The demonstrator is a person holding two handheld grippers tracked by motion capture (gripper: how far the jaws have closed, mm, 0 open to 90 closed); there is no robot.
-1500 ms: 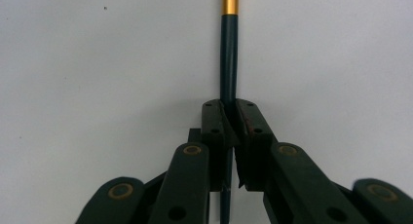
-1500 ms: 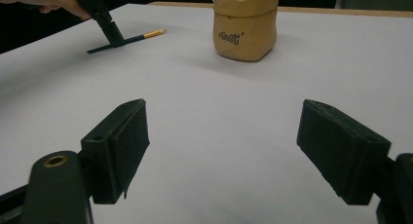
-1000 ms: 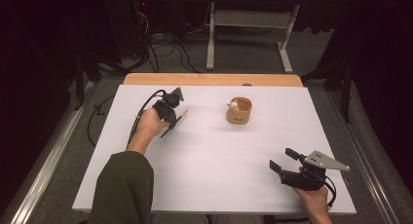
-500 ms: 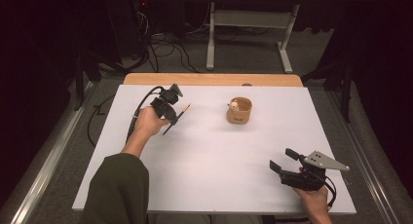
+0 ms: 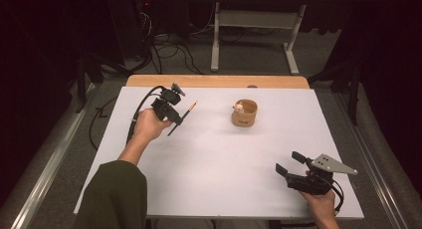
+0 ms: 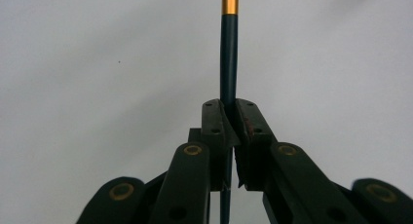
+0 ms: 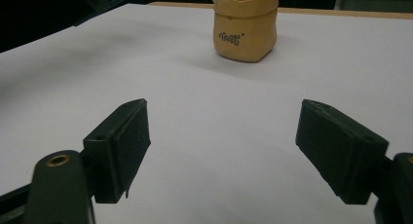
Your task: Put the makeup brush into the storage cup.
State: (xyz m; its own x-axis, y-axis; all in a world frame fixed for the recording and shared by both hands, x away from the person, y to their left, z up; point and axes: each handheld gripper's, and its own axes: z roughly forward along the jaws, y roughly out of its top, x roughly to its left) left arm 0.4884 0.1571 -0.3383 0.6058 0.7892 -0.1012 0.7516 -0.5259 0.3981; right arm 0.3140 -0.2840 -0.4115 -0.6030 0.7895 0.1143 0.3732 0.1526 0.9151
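My left gripper (image 5: 174,118) is held above the white table's (image 5: 214,154) far left, shut on a dark pencil (image 5: 182,118) with a gold band and orange end. In the left gripper view the pencil (image 6: 229,53) runs straight up between the closed jaws of that gripper (image 6: 230,118). A small tan pouch-like cup (image 5: 244,113) stands at the middle back, with something pale at its rim. Near the front right edge my right gripper (image 5: 289,164) is open and holds nothing. From the right gripper view the cup (image 7: 245,24) stands far ahead of the spread right gripper (image 7: 221,136).
A wooden strip (image 5: 219,81) borders the table's far edge. Beyond it are a metal stand (image 5: 254,20) and loose cables (image 5: 169,50) on the floor. A black cable (image 5: 142,107) trails from the left gripper.
The left hand has carried the pencil a little farther back and up. The right gripper has stayed put.
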